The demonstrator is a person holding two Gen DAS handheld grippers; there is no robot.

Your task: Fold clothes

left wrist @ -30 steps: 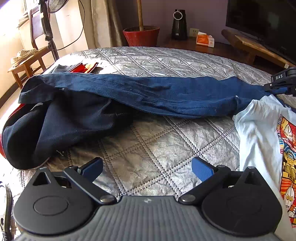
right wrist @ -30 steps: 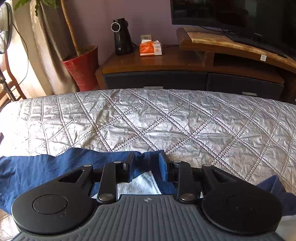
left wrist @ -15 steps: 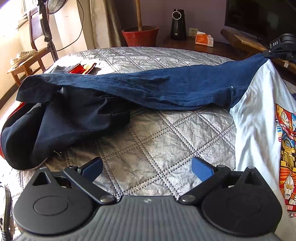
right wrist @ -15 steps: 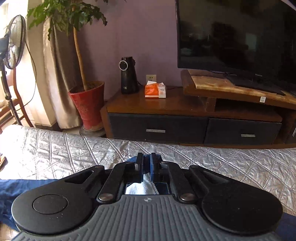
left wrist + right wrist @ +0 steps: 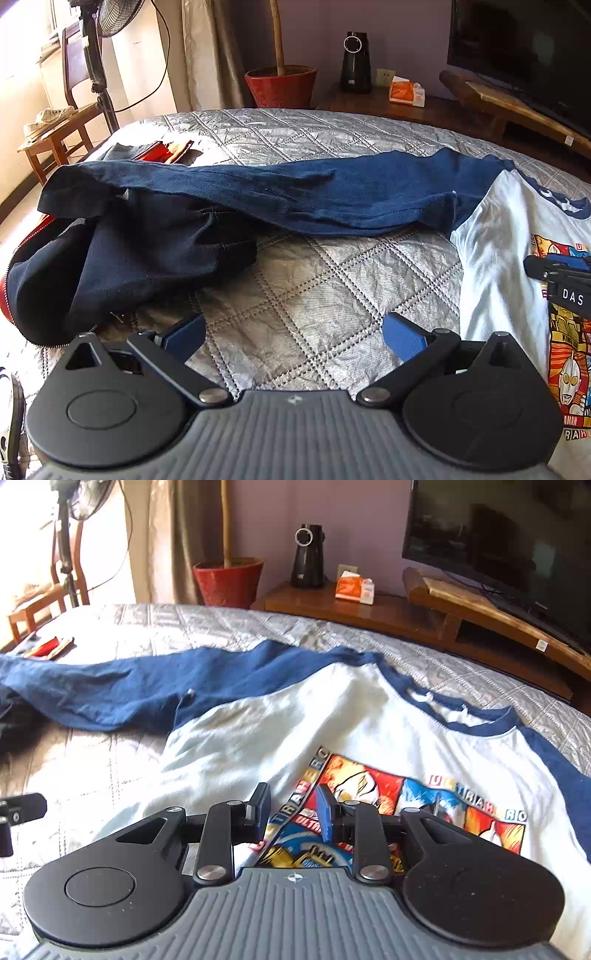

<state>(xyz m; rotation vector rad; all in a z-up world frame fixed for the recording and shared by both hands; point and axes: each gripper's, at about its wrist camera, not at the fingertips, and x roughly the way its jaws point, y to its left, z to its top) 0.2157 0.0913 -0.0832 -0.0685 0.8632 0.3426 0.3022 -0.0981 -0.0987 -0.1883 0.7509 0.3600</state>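
Observation:
A white shirt (image 5: 280, 716) with navy sleeves and a bright cartoon print (image 5: 373, 790) lies face up on the silver quilt (image 5: 332, 280). Its long navy sleeve (image 5: 295, 192) stretches left across the bed, over a dark zip jacket (image 5: 129, 258). My right gripper (image 5: 293, 808) hovers over the print, open, with nothing between its fingers; it also shows as the right gripper (image 5: 561, 273) at the edge of the left wrist view. My left gripper (image 5: 293, 334) is wide open above bare quilt, left of the shirt (image 5: 495, 258) and near the jacket.
Beyond the bed's far edge stand a wooden TV cabinet (image 5: 369, 609) with a TV (image 5: 517, 546), a black appliance (image 5: 308, 557) and a tissue pack (image 5: 354, 587). A red plant pot (image 5: 227, 579), a fan (image 5: 99, 44) and a wooden chair (image 5: 62, 125) are at the left.
The right gripper, shut on the shirt's navy shoulder, lifted it, laid it down on the quilt, opened and drew back over the print. The left gripper stayed put.

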